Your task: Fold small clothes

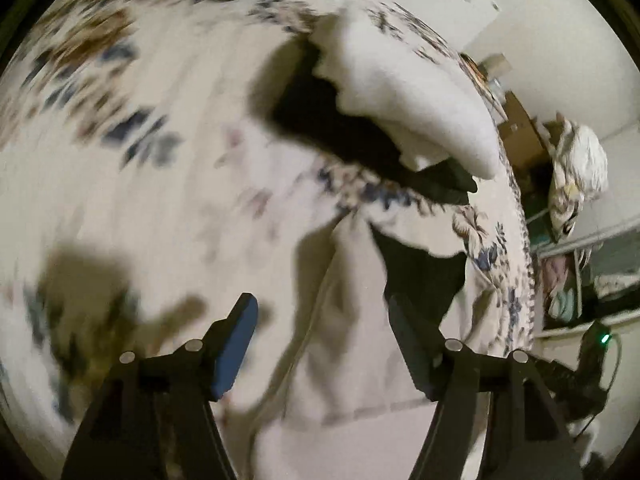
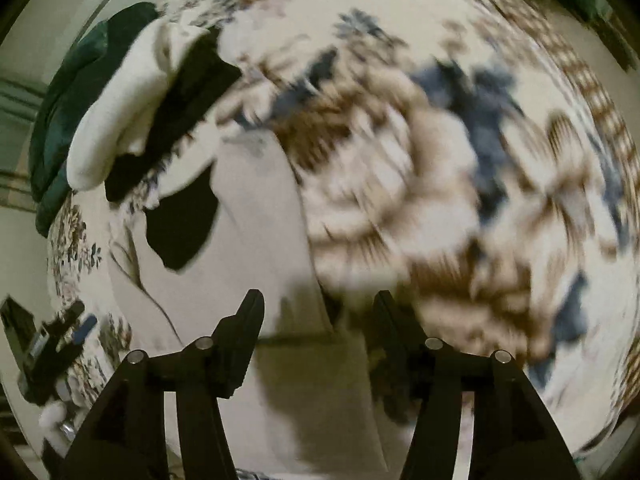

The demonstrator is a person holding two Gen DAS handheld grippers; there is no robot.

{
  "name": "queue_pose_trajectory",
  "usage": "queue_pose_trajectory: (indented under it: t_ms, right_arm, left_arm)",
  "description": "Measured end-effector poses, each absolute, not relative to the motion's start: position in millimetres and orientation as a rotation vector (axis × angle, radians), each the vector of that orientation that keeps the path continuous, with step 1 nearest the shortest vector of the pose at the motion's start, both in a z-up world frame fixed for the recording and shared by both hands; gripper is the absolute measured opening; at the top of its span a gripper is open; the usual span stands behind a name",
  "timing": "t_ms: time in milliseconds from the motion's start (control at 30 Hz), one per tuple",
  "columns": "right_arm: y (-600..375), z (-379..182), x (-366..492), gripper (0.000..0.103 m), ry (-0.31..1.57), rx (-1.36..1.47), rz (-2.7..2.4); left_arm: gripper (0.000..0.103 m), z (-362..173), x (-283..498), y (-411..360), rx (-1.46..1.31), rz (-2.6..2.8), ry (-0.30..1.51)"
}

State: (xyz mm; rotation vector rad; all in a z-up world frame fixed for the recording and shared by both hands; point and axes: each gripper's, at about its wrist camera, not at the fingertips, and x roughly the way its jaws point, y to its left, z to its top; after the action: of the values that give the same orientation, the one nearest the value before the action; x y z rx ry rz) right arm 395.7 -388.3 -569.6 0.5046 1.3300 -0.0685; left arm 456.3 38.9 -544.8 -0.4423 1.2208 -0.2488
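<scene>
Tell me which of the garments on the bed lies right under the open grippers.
The pale cream garment spread flat between both grippers' fingers. The black pieces and the thick white folded one lie farther off, piled toward the bed's edge.

Left tongs [image 1: 320,312] stand with both fingers spread wide apart, nothing caught between them; the left finger's blue pad [image 1: 236,352] faces inward and shows plainly, while the right finger [image 1: 412,344] is seen dark and edge-on. Right tongs [image 2: 318,308] are likewise parted, their two black fingers [image 2: 244,332] angled outward from the mount with a clear gap between the tips. In the right wrist view, the other tongs appear small and blurred at the lower left edge; how their fingers stand cannot be made out there.
</scene>
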Motion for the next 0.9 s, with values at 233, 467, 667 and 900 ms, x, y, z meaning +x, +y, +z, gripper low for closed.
queue_pose_trajectory:
  t_ms: [233, 467, 667, 900]
  right_arm:
    - [-363.7, -586.2, 513.5, 0.059, 1.367, 0.343, -0.021]
    - [-327.4, -627.0, 568.3, 0.043, 1.497, 0.136, 0.052]
    - [-326.1, -596.1, 548.6, 0.004, 1.402, 0.147, 0.054]
    - [-327.1, -524.4, 489.6, 0.003, 1.262, 0.200, 0.087]
  left_arm:
    - [0.064, -579.7, 536.6, -29.7, -0.158, -0.316, 1.309]
    - [0.005, -597.7, 544.3, -47.2, -0.025, -0.377, 1.320]
    - [0.004, -553.0, 511.3, -21.3, -0.089, -0.348, 1.202]
    - [0.004, -489.9, 454.7, 2.8, -0.174, -0.329, 1.086]
